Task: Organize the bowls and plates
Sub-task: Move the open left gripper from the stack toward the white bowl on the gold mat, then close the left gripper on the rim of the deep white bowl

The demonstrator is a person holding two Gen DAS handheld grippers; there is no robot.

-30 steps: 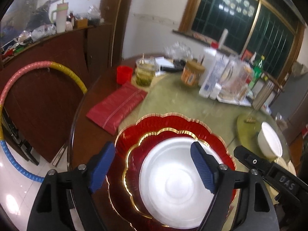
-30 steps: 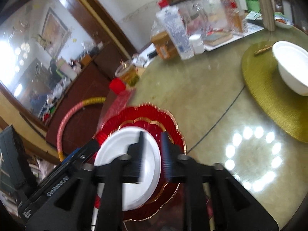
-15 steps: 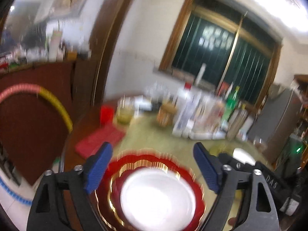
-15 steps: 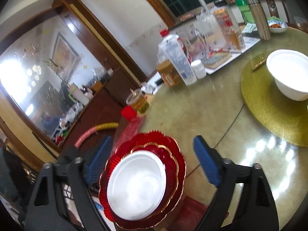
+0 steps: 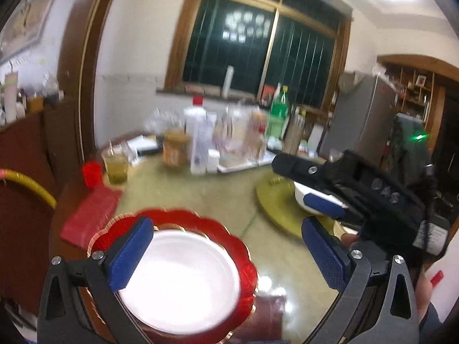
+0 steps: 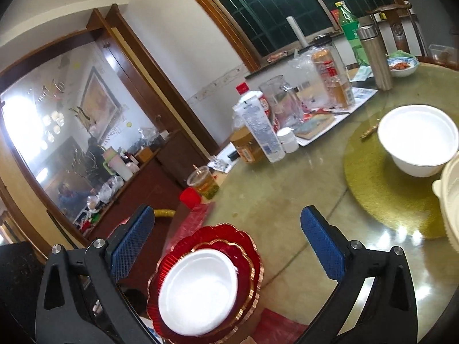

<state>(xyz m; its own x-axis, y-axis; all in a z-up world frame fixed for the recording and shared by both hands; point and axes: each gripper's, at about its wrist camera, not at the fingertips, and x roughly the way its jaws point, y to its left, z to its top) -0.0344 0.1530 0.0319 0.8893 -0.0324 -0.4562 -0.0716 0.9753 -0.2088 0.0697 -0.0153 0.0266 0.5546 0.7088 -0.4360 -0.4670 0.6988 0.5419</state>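
Both sets of fingers have just been opening and now stand spread as wide as they go, with nothing between them. A second ago the right gripper (image 6: 226,246) was nearly closed at the rim of the white plate (image 6: 198,289); now it hangs above and clear of it. The white plate lies centred on the small red scalloped plate (image 6: 243,261), which lies on the large red scalloped plate (image 6: 252,243), near the edge of the desk (image 6: 287,200). That stack looks finished, so this plate seems placed.

The left gripper (image 5: 226,255) also hovers over the stack, tilted downward, touching nothing, its view blurred. The right gripper shows in that view to the right of the stack, angled down across the desk.

Beyond the stack, well apart, a white bowl (image 6: 418,140) sits on a round gold placemat (image 6: 381,189), with a cream dish (image 6: 450,200) just beside it at the frame edge. These probably come next.
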